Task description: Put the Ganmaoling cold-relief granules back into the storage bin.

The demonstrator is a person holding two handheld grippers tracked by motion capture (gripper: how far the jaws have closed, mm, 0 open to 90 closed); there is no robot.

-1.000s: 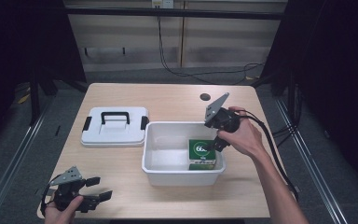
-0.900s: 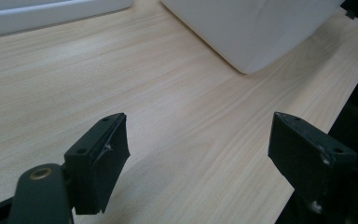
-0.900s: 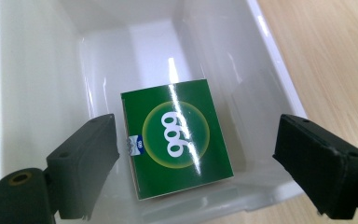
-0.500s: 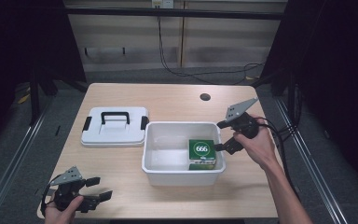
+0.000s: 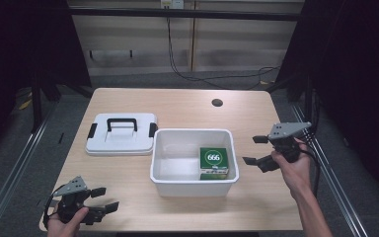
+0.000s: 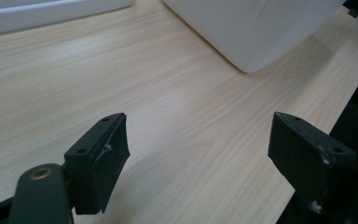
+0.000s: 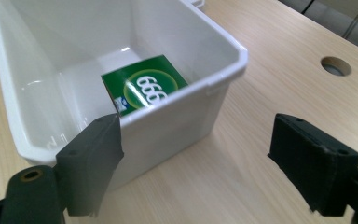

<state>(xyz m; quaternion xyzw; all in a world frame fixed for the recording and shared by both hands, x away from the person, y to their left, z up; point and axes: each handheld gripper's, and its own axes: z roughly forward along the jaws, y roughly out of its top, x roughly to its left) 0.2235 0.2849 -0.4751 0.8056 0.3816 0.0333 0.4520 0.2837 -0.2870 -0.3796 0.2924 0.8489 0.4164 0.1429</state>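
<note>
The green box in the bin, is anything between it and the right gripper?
Yes: the white bin's near wall stands between the open right gripper and the green box. From above, the bin is open and nothing covers the box.

Table [image 5: 187, 106]: light wood top, rounded corners, one round cable hole [image 5: 217, 102] near the far right edge. Directly on it: white lid [image 5: 122, 134] with black handle and black side clips, lying flat at left-centre; white bin [image 5: 193, 157] at centre, its left edge just beside the lid. Bare wood runs in front of the bin and along the table's right side.
</note>
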